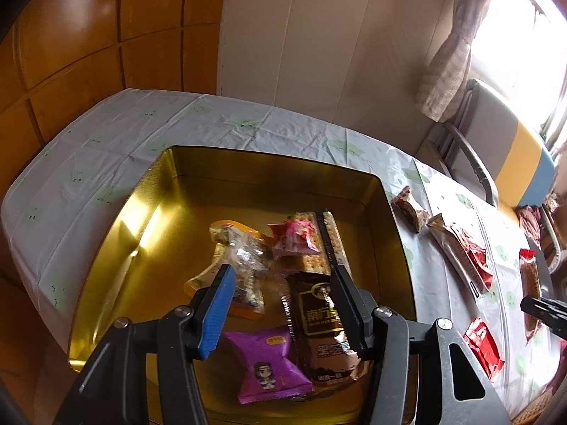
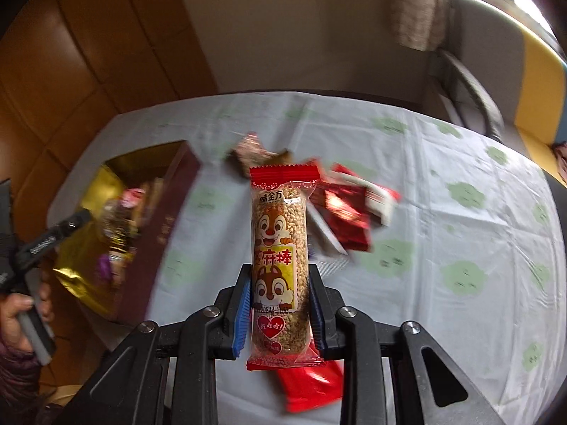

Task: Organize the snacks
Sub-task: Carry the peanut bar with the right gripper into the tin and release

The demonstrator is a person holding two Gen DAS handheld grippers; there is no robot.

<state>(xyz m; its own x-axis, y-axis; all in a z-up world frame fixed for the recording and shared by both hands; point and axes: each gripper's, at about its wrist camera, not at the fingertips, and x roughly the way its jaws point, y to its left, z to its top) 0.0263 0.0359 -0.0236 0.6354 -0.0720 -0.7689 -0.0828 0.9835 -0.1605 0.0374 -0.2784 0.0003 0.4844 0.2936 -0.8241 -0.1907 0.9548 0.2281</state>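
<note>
A gold tin box (image 1: 117,248) sits on the table and holds several snacks: a purple packet (image 1: 269,364), a brown bar (image 1: 322,318), a clear orange packet (image 1: 234,258), a pink packet (image 1: 296,235) and a cracker pack (image 1: 327,237). My left gripper (image 1: 281,283) hovers open and empty over the box. My right gripper (image 2: 280,283) is shut on a sesame stick bar (image 2: 276,248) with squirrel pictures, held above the table. The bar (image 1: 529,279) and the right gripper (image 1: 542,310) also show at the right edge of the left wrist view. The box (image 2: 88,191) shows at left in the right wrist view.
Loose snacks lie on the tablecloth right of the box: a brown packet (image 1: 409,209), a long brown-red pack (image 1: 460,255), a red packet (image 1: 483,347). Red packets (image 2: 347,212) and a red one (image 2: 312,389) lie under the right gripper. A chair (image 1: 503,148) stands at the table's far right.
</note>
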